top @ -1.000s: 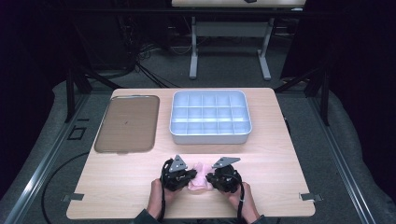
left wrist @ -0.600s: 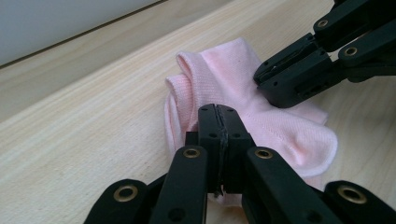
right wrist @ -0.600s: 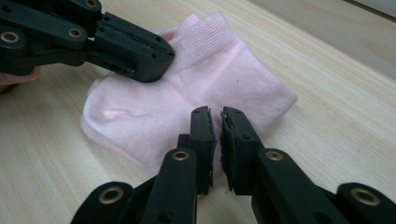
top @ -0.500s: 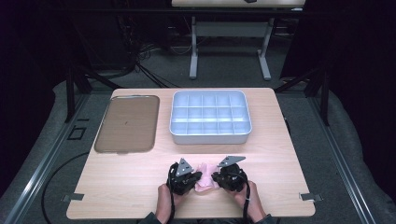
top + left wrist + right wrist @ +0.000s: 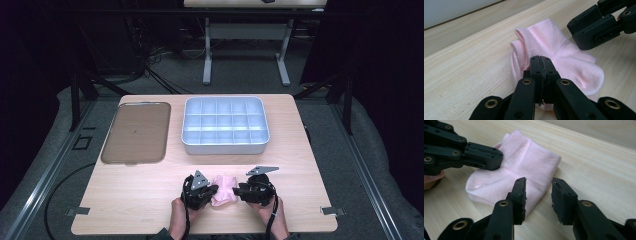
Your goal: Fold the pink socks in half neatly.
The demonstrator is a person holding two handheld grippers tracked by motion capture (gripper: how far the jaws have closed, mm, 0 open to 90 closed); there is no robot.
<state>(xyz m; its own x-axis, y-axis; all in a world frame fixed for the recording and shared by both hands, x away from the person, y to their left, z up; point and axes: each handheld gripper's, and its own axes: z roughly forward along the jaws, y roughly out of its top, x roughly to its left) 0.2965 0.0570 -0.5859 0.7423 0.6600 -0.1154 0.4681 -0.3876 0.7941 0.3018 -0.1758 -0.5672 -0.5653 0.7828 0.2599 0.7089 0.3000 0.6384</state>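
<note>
A folded pink sock point(image 5: 225, 189) lies near the table's front edge between the two grippers. My left gripper point(image 5: 214, 190) is shut, its tips nipping the sock's point(image 5: 564, 57) near edge; in its own view the left gripper point(image 5: 541, 65) has its jaws pressed together. The right gripper point(image 5: 240, 190) stands just right of the sock. Its jaws have just been opening; in its own view the right gripper point(image 5: 539, 188) shows a clear gap, with a corner of the sock point(image 5: 529, 162) beneath the left jaw and nothing pinched. The left gripper point(image 5: 485, 157) rests on the sock's far side there.
A grey tray with several compartments point(image 5: 225, 148) sits at the back centre of the table point(image 5: 125, 200). A flat brown tray point(image 5: 136, 132) lies at the back left. A hand point(image 5: 177, 220) holds each gripper at the front edge.
The right gripper has let go of the sock, opened, and drawn a little to the right. More of the sock shows between the grippers. The left gripper stays shut on it.
</note>
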